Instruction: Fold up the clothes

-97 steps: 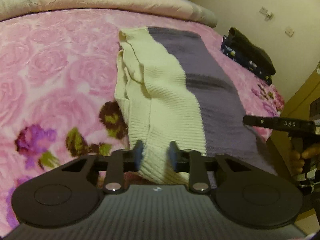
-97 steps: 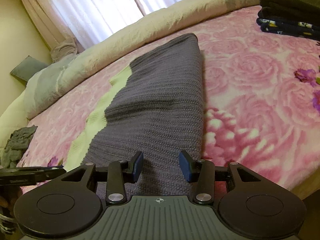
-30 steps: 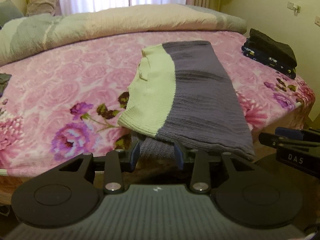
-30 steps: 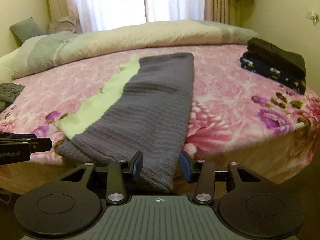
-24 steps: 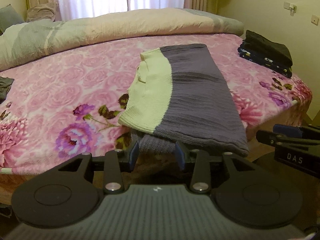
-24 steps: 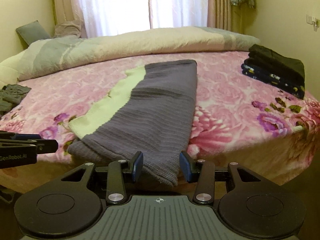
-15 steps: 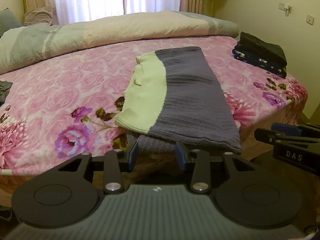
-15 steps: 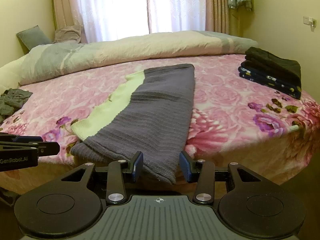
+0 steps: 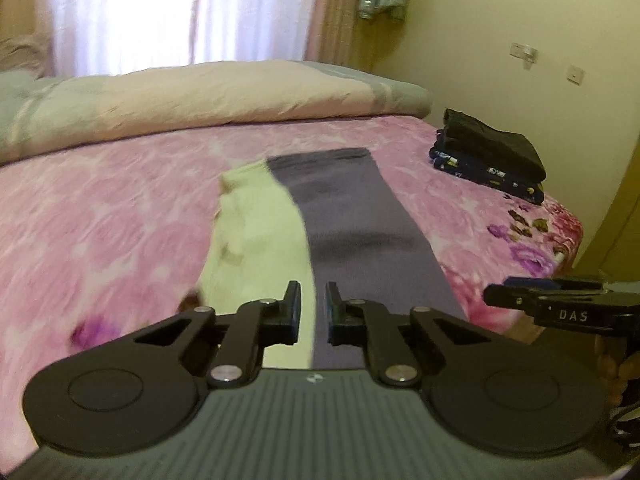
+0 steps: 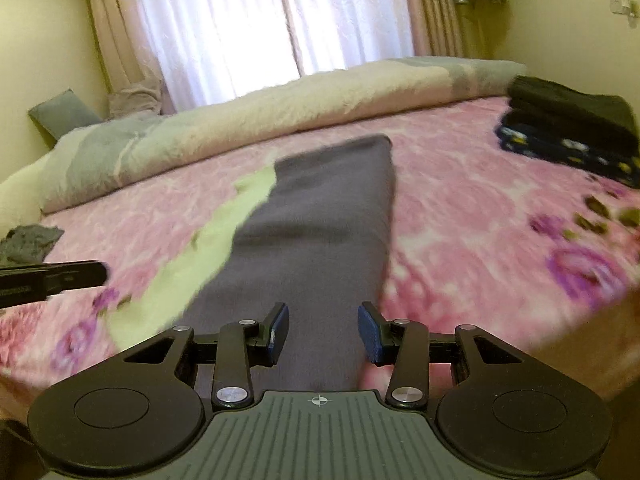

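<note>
At the near edge of the bed (image 9: 120, 208), the left gripper (image 9: 312, 312) is closing its jaws over the hem of the sweater (image 9: 344, 216); whether the pads already press it I cannot tell. The right gripper (image 10: 323, 334) stands apart over the purple part. Far right corner: folded clothes (image 9: 492, 156).

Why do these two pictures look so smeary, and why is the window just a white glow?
Left wrist view: motion blur smears the pink floral blanket and sweater; the window is blown out by backlight. Right wrist view: same blur and glare, with fisheye bending at the edges.
</note>
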A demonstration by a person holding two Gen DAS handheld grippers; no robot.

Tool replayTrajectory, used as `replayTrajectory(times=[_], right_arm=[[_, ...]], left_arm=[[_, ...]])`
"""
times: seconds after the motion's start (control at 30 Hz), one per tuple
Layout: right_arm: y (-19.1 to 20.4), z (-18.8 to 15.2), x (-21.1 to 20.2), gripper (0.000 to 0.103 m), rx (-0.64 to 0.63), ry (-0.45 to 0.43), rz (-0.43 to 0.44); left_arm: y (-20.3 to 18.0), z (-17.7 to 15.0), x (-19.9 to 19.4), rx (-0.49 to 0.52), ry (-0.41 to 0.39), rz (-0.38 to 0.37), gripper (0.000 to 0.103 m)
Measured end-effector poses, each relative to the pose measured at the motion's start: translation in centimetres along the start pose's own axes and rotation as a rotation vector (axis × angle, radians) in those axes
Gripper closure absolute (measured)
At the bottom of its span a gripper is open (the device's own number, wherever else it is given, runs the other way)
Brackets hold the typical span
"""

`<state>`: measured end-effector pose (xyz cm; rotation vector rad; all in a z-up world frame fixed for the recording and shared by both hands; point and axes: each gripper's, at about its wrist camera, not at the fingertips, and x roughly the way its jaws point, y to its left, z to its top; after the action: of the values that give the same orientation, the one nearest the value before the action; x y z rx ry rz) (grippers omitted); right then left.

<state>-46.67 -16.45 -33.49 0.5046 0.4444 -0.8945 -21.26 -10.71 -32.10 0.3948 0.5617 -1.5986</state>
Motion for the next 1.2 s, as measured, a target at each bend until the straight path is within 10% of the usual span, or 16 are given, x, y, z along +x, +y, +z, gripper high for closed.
replayTrajectory(times=[0.3, 0.7, 0.9, 0.93, 1.0, 1.2], right_arm=[[-0.1, 5.0, 12.8, 0.06, -0.146, 0.035, -0.017], [-1.2, 4.1, 16.1, 0.06, -0.16, 0.106, 0.005], [-6.8, 1.3, 8.8, 0.056, 0.243, 0.103, 0.211], [-8.2, 0.4, 7.8, 0.029, 0.347, 0.114, 0.25], [-10.3, -1.4, 6.3, 0.01, 0.506, 0.131, 0.317], [-12.2, -4.7, 5.3, 0.011, 0.705, 0.209, 0.452]], left_arm=[[0.3, 1.8, 14.8, 0.244, 0.116, -0.08, 0.094], [2.8, 1.1, 13.8, 0.165, 0.13, -0.122, 0.092], [10.3, -2.6, 5.5, -0.25, 0.188, -0.127, 0.071], [11.7, -3.6, 4.3, -0.351, 0.192, -0.144, 0.067], [14.1, -5.5, 2.9, -0.547, 0.191, -0.182, 0.062], [15.6, -9.8, 3.3, -0.797, 0.239, -0.28, 0.059]])
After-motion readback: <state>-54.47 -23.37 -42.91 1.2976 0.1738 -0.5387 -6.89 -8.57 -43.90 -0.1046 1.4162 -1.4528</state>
